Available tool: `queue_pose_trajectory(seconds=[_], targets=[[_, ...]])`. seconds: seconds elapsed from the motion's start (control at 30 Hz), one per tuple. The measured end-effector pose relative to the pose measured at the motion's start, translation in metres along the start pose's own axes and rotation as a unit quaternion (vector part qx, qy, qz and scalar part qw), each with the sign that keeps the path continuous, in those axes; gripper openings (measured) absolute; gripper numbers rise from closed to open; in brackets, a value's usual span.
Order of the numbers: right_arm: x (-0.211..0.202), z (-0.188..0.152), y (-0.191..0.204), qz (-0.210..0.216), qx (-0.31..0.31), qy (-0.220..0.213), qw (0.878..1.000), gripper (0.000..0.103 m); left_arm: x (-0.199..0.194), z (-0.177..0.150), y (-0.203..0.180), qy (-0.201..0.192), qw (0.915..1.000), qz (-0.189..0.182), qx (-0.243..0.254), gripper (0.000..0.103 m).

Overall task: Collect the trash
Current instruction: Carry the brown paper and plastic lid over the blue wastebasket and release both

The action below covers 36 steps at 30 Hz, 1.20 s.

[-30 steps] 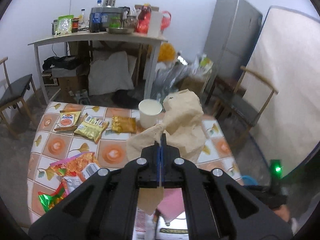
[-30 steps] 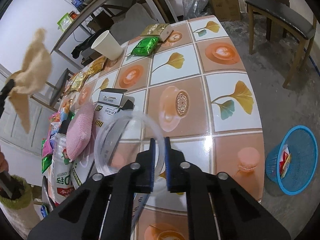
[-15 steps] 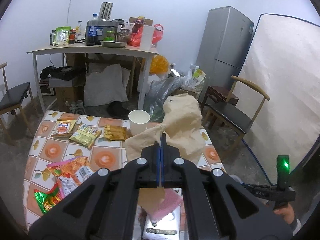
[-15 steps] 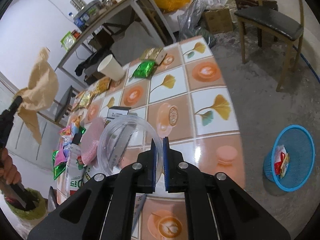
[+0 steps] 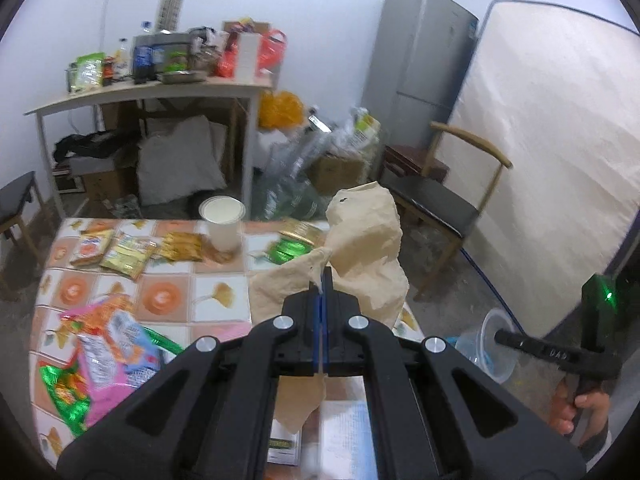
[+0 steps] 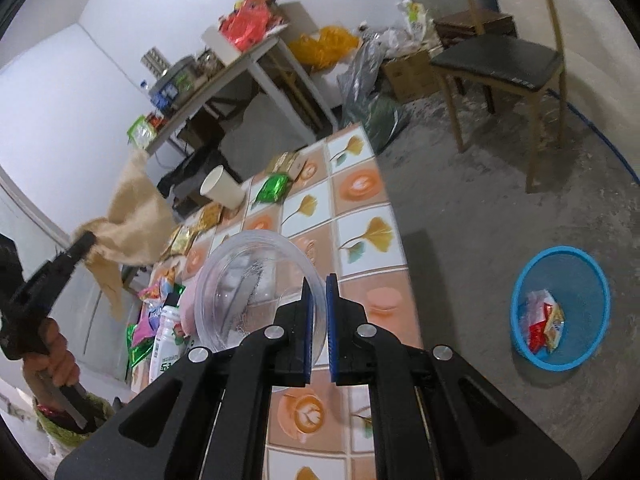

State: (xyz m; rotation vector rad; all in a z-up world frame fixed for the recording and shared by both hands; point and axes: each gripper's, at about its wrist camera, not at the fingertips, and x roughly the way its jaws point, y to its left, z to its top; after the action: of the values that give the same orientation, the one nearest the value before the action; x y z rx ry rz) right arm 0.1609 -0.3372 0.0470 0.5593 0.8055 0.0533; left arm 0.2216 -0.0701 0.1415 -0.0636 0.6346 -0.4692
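My left gripper is shut on a crumpled brown paper bag and holds it high above the tiled table; the bag also shows in the right wrist view. My right gripper is shut on the rim of a clear plastic bowl, lifted above the table near its right edge. A blue trash basket with wrappers inside stands on the floor to the right. The bowl also shows in the left wrist view.
On the table lie snack wrappers, a white paper cup, a green packet, a white bottle and a pink item. A chair stands on the floor beyond. A cluttered white desk is behind.
Both grippers have risen and drawn back from the table, carrying the paper bag and the clear bowl. The right view now shows more floor and the basket closer to centre.
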Motion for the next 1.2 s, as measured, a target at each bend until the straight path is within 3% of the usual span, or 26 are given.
queue_pose_trajectory(seconds=[0.23, 0.47, 0.7, 0.73, 0.77, 0.83, 0.97, 1.07, 1.13, 1.17, 1.2], targets=[[-0.057, -0.008, -0.048, -0.031, 0.037, -0.047, 0.998, 0.006, 0.034, -0.010, -0.071, 0.052, 0.9953, -0.071, 0.040, 0.000], [-0.096, -0.035, -0.118, -0.090, 0.105, -0.074, 0.988, 0.006, 0.079, -0.011, -0.156, 0.089, 0.9836, -0.148, 0.052, 0.000], [-0.122, -0.072, -0.192, -0.161, 0.183, -0.084, 0.966, 0.006, 0.165, -0.046, -0.259, 0.201, 0.9527, -0.219, 0.065, 0.000], [-0.123, -0.076, -0.200, -0.164, 0.193, -0.083, 0.964, 0.006, 0.179, -0.053, -0.272, 0.221, 0.9468, -0.225, 0.064, 0.000], [-0.123, -0.081, -0.213, -0.166, 0.207, -0.081, 0.961, 0.006, 0.201, -0.065, -0.288, 0.259, 0.9341, -0.239, 0.060, 0.000], [-0.118, -0.087, -0.230, -0.174, 0.223, -0.074, 0.956, 0.006, 0.227, -0.081, -0.303, 0.296, 0.9221, -0.244, 0.054, 0.000], [-0.104, -0.095, -0.258, -0.184, 0.250, -0.057, 0.949, 0.006, 0.271, -0.113, -0.334, 0.329, 0.9151, -0.224, 0.066, 0.000], [-0.088, -0.093, -0.277, -0.190, 0.266, -0.047, 0.944, 0.006, 0.302, -0.133, -0.342, 0.373, 0.8996, -0.225, 0.032, 0.000], [-0.077, -0.089, -0.291, -0.191, 0.274, -0.039, 0.942, 0.006, 0.318, -0.141, -0.347, 0.384, 0.8966, -0.220, 0.025, 0.000], [-0.071, -0.086, -0.296, -0.193, 0.276, -0.035, 0.941, 0.007, 0.328, -0.147, -0.352, 0.388, 0.8958, -0.215, 0.022, 0.001], [-0.062, -0.081, -0.304, -0.199, 0.278, -0.030, 0.939, 0.007, 0.339, -0.149, -0.356, 0.396, 0.8938, -0.211, 0.016, 0.012]])
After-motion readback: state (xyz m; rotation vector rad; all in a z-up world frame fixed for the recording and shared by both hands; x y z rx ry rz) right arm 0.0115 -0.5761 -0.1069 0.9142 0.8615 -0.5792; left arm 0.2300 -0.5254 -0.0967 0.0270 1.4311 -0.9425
